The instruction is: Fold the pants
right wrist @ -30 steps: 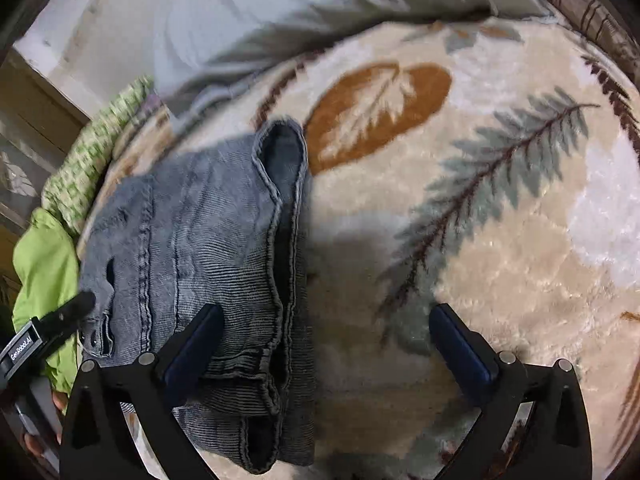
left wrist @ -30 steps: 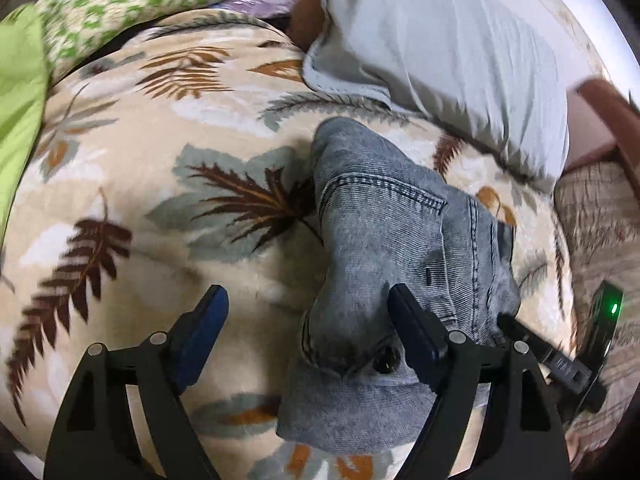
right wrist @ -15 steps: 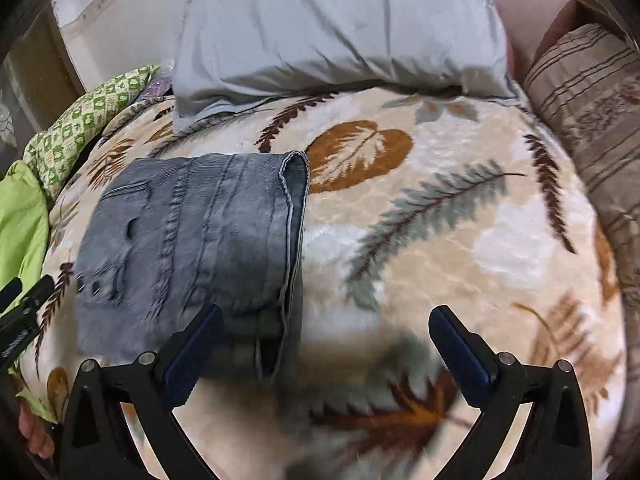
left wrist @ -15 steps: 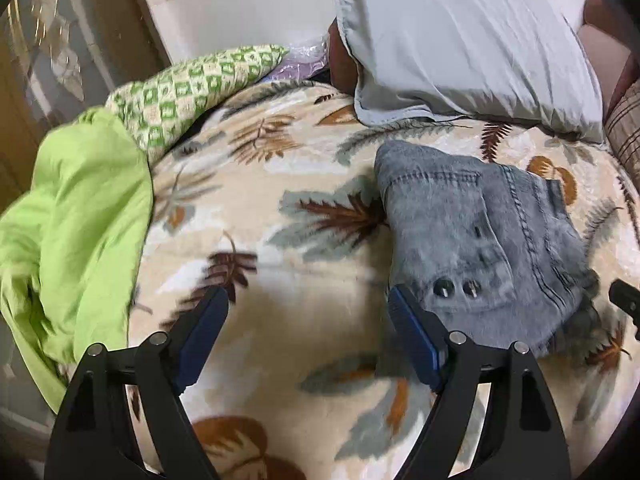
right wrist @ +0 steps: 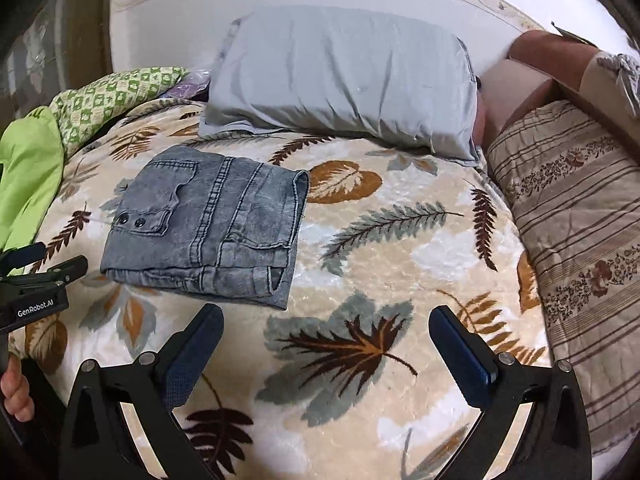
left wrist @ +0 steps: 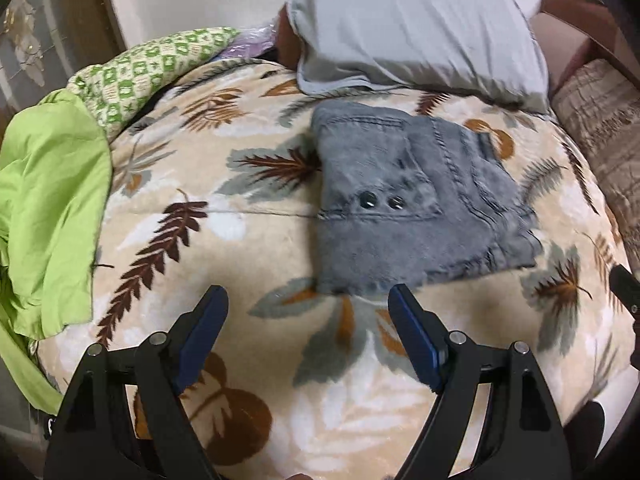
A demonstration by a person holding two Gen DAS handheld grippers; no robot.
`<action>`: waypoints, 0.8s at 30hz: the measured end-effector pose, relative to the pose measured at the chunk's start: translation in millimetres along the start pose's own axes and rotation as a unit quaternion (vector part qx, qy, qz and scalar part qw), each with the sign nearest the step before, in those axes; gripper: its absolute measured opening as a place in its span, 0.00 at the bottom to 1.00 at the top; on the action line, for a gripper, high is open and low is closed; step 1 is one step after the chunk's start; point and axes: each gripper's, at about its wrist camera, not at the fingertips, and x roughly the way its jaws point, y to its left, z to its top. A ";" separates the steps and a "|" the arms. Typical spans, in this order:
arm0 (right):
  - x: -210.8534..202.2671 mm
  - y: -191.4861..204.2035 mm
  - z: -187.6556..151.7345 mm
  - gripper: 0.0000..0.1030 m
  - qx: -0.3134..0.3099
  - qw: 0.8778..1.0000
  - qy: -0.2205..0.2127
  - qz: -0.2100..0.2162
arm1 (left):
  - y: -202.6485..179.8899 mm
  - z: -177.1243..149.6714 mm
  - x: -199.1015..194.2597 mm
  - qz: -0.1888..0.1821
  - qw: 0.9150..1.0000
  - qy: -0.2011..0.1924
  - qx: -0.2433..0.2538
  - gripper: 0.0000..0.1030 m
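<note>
Grey denim pants [left wrist: 404, 204] lie folded into a compact rectangle on the leaf-patterned blanket [left wrist: 240, 208]; they also show in the right wrist view [right wrist: 208, 224]. My left gripper [left wrist: 308, 320] is open and empty, held back from the near edge of the pants. My right gripper [right wrist: 326, 340] is open and empty, above the blanket, right of and nearer than the pants. The left gripper also shows at the left edge of the right wrist view [right wrist: 36, 272].
A grey pillow [right wrist: 340, 80] lies behind the pants. A green cloth [left wrist: 44, 208] and a green checked cloth [left wrist: 148, 68] lie at the left. A striped floral cushion [right wrist: 580, 220] is at the right. A wall stands behind the bed.
Both grippers have pulled back and up from the pants, which now lie flat and folded on the blanket. Both stay open.
</note>
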 end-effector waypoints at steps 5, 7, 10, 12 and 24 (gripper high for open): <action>-2.2 1.2 -3.4 0.99 0.003 1.000 0.003 0.003 | -3.6 -2.3 -4.1 -0.014 1.000 0.005 0.002 0.80; -1.9 1.2 -3.9 0.99 0.005 1.000 0.004 0.004 | -3.9 -2.6 -6.6 -0.021 1.000 0.008 0.000 0.80; -3.1 1.6 -5.1 0.99 0.006 1.000 0.005 0.006 | -2.9 -2.8 -9.2 -0.031 0.999 0.011 -0.006 0.80; -2.8 1.4 -5.9 0.99 0.005 1.000 0.006 0.005 | -3.0 -2.6 -10.1 -0.037 0.999 0.015 -0.007 0.80; -1.4 -4.2 -10.7 0.99 0.013 1.000 0.014 0.004 | -2.5 -1.7 -17.6 -0.039 0.999 0.004 -0.012 0.80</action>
